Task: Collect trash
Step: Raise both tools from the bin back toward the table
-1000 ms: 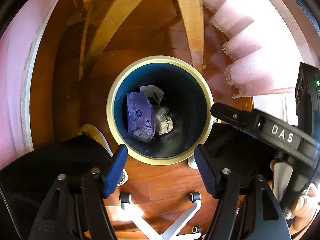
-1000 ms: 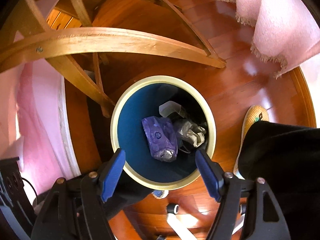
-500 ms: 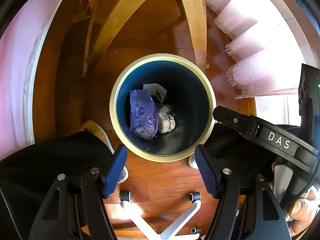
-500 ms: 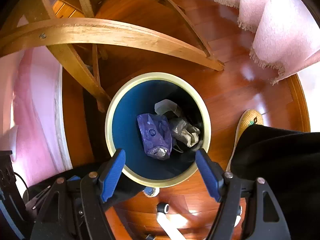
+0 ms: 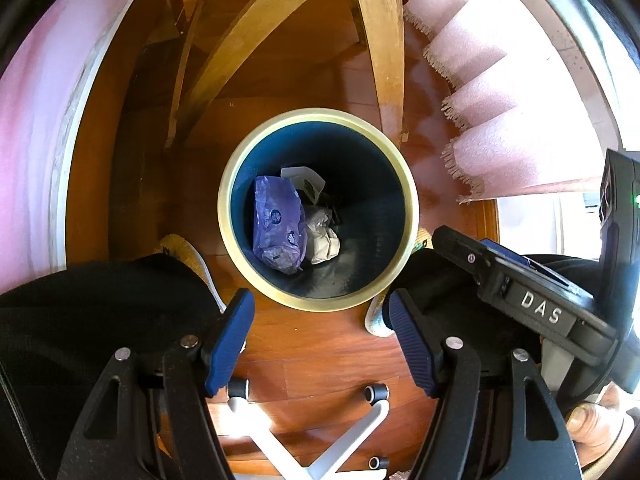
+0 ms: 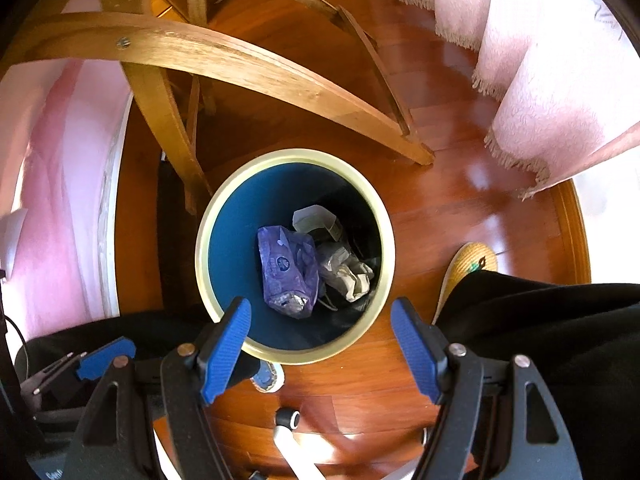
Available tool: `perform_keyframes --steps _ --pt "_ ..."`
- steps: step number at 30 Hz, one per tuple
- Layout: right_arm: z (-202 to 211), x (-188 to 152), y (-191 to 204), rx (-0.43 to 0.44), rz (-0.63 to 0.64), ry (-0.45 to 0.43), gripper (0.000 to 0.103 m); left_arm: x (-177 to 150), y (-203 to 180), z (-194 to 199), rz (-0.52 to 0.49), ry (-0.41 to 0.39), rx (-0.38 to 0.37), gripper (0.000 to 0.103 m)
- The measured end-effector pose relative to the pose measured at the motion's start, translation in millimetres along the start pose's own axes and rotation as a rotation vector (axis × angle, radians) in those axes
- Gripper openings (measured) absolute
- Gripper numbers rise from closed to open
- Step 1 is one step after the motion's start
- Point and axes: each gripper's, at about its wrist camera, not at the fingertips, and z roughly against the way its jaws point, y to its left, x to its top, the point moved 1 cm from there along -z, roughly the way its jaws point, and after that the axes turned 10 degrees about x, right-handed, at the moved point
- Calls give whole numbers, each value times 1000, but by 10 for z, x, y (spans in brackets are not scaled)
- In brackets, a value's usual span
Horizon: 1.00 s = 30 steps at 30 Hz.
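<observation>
Slightly risen above the bin (image 6: pixel 294 354), the right gripper (image 6: pixel 320 344) and left gripper (image 5: pixel 320 344) both gape empty; the purple wrapper (image 6: pixel 286 270) inside looks light, crinkly and pinchable at its crumpled end.

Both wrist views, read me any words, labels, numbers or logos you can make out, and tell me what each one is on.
"DAS": raised white letters on the black body of the right gripper, seen in the left wrist view.
Round printed logos on the purple bag in the bin: too small to read.
Print on the white carton in the bin: blurred, unreadable.
Nothing else legible.
</observation>
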Motion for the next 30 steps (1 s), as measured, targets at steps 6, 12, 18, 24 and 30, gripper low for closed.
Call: perform_keyframes --steps 6,12,18,24,30 --pt "145 -91 106 -11 55 -22 73 -109 45 151 25 -28 -11 68" --pt "400 -198 274 -6 136 -67 73 -251 95 402 27 -67 -15 68" --pt "788 -283 453 -8 250 -147 73 -371 181 803 -1 -157 12 68" --pt "1230 -332 663 -14 387 -203 73 -465 112 1305 -104 -269 42 68" --pt "1824 -376 988 -1 551 -295 73 -500 -58 1890 -225 -371 51 70"
